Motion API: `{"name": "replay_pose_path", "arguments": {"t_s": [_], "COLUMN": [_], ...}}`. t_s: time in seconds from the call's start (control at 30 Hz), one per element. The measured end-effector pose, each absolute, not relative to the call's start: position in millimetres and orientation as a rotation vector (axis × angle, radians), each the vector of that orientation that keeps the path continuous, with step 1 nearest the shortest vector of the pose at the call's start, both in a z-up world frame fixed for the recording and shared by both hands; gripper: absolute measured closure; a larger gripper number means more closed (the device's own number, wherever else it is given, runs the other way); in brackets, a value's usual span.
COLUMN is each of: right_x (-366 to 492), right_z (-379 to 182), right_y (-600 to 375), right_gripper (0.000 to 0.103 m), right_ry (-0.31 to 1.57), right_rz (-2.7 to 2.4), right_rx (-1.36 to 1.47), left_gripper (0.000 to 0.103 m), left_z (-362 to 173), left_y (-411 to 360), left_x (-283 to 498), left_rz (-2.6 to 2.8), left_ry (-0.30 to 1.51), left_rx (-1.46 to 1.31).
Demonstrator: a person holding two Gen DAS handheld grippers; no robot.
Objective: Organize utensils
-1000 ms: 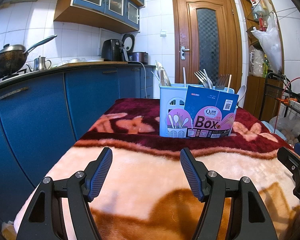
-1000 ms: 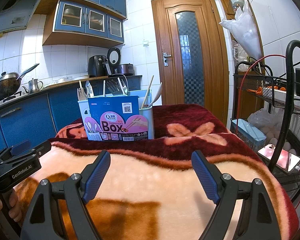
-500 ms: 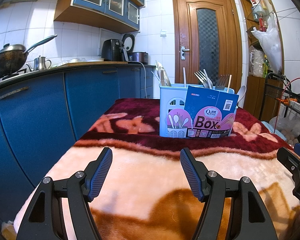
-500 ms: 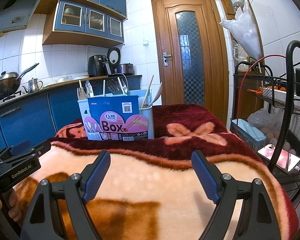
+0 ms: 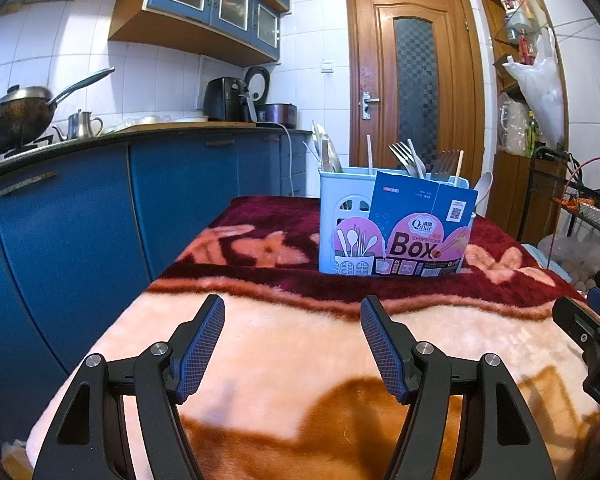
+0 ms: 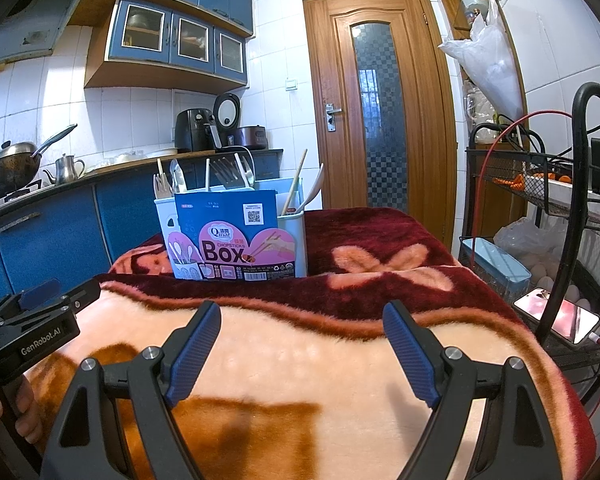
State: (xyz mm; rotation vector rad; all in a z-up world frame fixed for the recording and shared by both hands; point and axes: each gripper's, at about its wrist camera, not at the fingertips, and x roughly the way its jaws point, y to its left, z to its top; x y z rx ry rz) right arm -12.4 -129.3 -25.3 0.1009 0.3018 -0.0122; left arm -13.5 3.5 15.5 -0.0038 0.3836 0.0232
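Tiled kitchen with blue cabinets (image 5: 80, 216) and a wooden door (image 6: 384, 96). Plush blanket (image 5: 300, 360) spread over the desk. At twelve o'clock on the blanket, a pale blue utensil holder (image 5: 344, 216), upright, with forks (image 5: 404, 154), chopsticks and a spoon standing inside. Left gripper (image 5: 292, 344) low at six o'clock, fingers apart, holding nothing. Right gripper (image 6: 300, 348) likewise, fingers spread wide and bare.

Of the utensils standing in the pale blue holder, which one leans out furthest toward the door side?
The white plastic spoon at the pale blue plastic utensil holder's door-side end; its bowl tips out past the rim, while the metal forks stand nearly upright behind the blue cardboard label.
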Motion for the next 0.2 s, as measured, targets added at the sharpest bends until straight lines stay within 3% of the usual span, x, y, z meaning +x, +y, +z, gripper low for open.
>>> {"name": "replay_pose_path", "arguments": {"t_s": [0.2], "right_x": [-12.0], "right_z": [-25.3], "right_y": [-129.7], "right_gripper": [0.018], "right_ry": [0.303], "right_rz": [-0.012], "right_rx": [0.101], "left_gripper": [0.031], "left_z": [15.4], "left_y": [3.2], "left_x": [-13.7], "left_rz": [0.024], "left_ry": [0.385], "left_rx": [-0.004]}}
